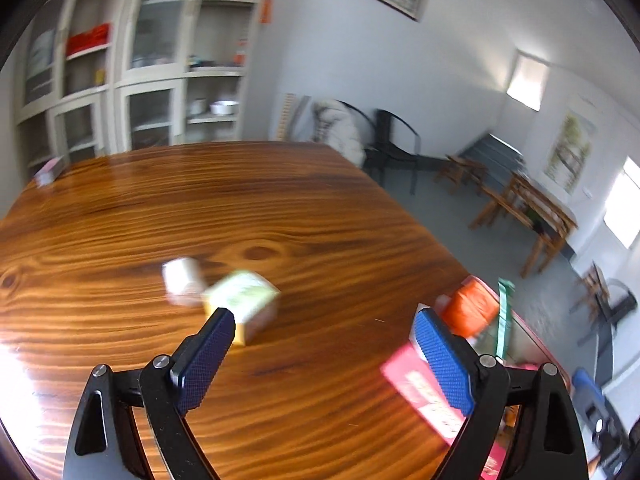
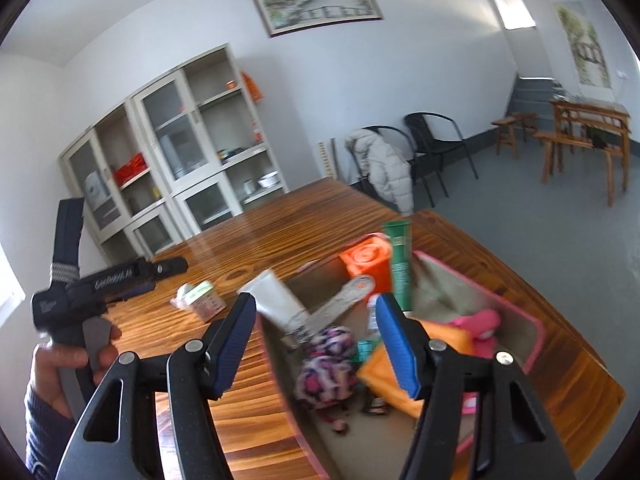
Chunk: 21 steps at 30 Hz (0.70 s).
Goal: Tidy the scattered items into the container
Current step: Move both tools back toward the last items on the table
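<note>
A green and yellow box lies on the wooden table with a small white item just behind it. My left gripper is open and empty, close above the table; its left finger overlaps the box. The pink-rimmed container holds an orange tub, a green tube, a white tube, orange cloth and a patterned bundle. My right gripper is open and empty above the container. The box also shows in the right wrist view.
A small pink box sits at the table's far left corner. The container's edge and a pink pack lie right of my left gripper. The left hand-held gripper shows in the right wrist view. Cabinets, chairs and benches stand beyond.
</note>
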Motion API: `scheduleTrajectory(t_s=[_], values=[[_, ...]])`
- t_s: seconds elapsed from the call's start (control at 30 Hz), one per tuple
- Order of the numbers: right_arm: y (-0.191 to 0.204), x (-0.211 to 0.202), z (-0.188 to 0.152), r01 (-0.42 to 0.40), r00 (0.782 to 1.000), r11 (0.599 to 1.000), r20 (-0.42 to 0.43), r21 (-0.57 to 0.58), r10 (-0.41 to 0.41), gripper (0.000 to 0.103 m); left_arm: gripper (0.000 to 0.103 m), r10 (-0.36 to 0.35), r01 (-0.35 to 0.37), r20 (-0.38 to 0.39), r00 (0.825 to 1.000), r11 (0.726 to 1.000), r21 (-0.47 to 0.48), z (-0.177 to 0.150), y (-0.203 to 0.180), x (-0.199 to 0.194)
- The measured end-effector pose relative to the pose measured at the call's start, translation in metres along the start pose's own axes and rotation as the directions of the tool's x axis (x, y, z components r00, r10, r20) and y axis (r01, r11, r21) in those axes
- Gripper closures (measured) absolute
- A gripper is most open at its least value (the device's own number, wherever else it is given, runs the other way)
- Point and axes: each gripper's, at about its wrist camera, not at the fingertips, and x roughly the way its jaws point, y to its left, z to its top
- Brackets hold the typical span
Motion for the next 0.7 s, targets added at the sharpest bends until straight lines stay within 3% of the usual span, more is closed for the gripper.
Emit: scheduleTrajectory(t_s=[0.17,0.27,0.3,0.33,0.43,0.7], values=[[0.037,0.017,-0.008,-0.074,0.996,0.996,-0.045,-0.059,0.072,0.024,0.010,0.094,-0.092,0.011,0.996,0.989,-0.119,0.010,0.057,-0.010],[0.061,0.029,-0.013,-0.119,0.991,0.988,-0.078,-0.095,0.112,0.023,0.010,0.145,-0.140,0.018,0.989,0.974,-0.177,0.014,0.088,-0.016],[0.070,0.035,-0.015,-0.135,0.988,0.985,-0.090,-0.111,0.126,0.022,0.008,0.158,-0.152,0.019,0.987,0.970,-0.191,0.015,0.096,-0.017],[0.079,0.040,-0.016,-0.148,0.986,0.981,-0.101,-0.127,0.135,0.022,0.001,0.172,-0.165,0.019,0.985,0.965,-0.203,0.015,0.104,-0.017],[0.103,0.057,-0.021,-0.175,0.979,0.970,-0.139,-0.171,0.152,0.019,0.001,0.220,-0.212,0.010,0.975,0.952,-0.219,0.014,0.121,-0.014],[0.153,0.112,-0.036,-0.243,0.954,0.931,-0.240,-0.273,0.179,0.009,0.001,0.216,-0.224,-0.059,0.975,0.946,-0.235,0.010,0.140,0.003]])
